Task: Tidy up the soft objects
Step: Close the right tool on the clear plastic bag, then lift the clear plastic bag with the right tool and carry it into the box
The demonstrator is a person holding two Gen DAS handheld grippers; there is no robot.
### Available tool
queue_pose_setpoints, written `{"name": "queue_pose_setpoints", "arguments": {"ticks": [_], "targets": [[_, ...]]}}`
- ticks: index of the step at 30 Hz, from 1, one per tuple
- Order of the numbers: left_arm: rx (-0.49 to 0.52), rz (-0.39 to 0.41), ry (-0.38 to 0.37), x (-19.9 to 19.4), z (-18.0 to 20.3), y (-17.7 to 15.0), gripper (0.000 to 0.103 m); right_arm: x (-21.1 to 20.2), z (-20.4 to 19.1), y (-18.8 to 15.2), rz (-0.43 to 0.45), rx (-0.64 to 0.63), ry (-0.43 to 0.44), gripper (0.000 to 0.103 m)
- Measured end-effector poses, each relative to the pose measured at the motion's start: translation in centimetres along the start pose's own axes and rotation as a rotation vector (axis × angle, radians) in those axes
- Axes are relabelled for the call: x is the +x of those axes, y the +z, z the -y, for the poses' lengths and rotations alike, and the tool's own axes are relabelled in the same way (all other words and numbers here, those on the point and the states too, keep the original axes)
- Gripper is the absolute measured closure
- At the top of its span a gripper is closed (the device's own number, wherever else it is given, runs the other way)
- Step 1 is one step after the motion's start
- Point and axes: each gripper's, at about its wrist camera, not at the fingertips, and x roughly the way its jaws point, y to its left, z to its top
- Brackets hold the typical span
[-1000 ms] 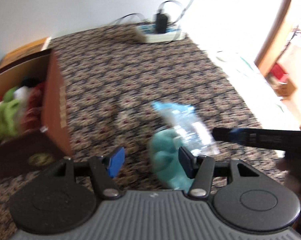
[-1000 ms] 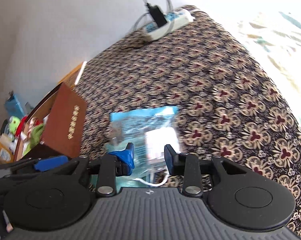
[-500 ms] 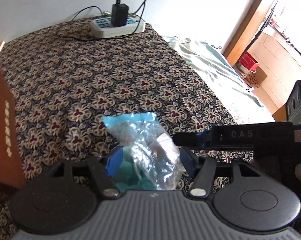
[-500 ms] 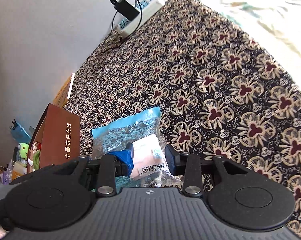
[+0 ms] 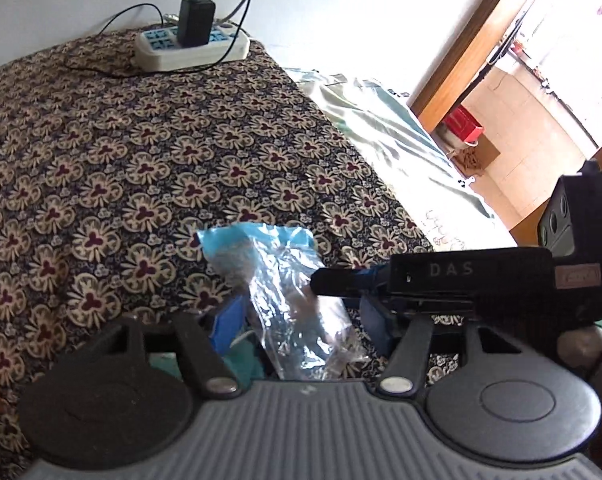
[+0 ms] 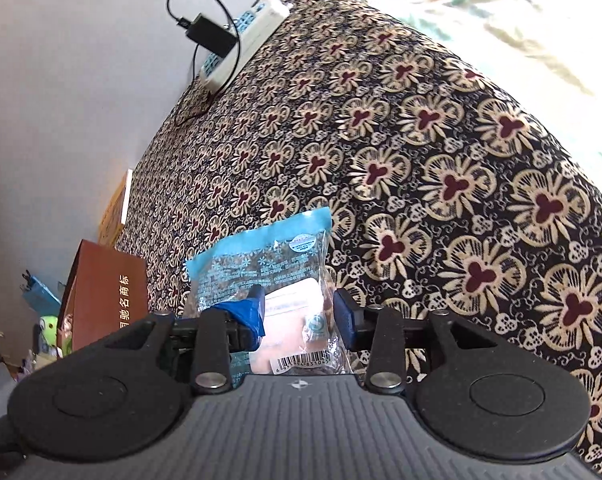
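So the biggest thing here is the bed (image 5: 141, 152) with its dark flowery cover, which fills most of both views. A pale sheet (image 5: 381, 128) lies beside it at about 2 o'clock in the left view. In the right view a brown box (image 6: 109, 292) stands at 8 o'clock, at the edge of the cover, with something green just past it.

The left gripper (image 5: 301, 320) has its jaws spread fairly wide on either side of the bag. I honestly can't tell whether the pads are actually squeezing it. The right gripper (image 6: 299, 310) has just been opening its jaws. They now stand a bit apart with the bag between them, not visibly pinching.

The plastic bag (image 6: 261, 264) is crinkly and clear with a blue top strip, a barcode label and something teal inside. It sits on the cover at 6 o'clock in both views. A white power strip (image 5: 193, 50) is way off at 11 o'clock by the wall, with a black charger (image 5: 196, 20) plugged in.
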Motion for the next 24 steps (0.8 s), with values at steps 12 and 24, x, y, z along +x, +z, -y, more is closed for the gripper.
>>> {"name": "queue_pose_setpoints", "arguments": {"ticks": [12, 24], "targets": [[-0.067, -0.002, -0.079, 0.4, 0.9, -1.2, 0.072, -1.6, 0.9, -1.3, 0.021, 0.038, 0.006, 0.080], [-0.085, 0.101, -0.163, -5.1, 0.5, -1.7, 0.102, -3.8, -2.5, -3.3, 0.067, 0.020, 0.082, 0.080]]}}
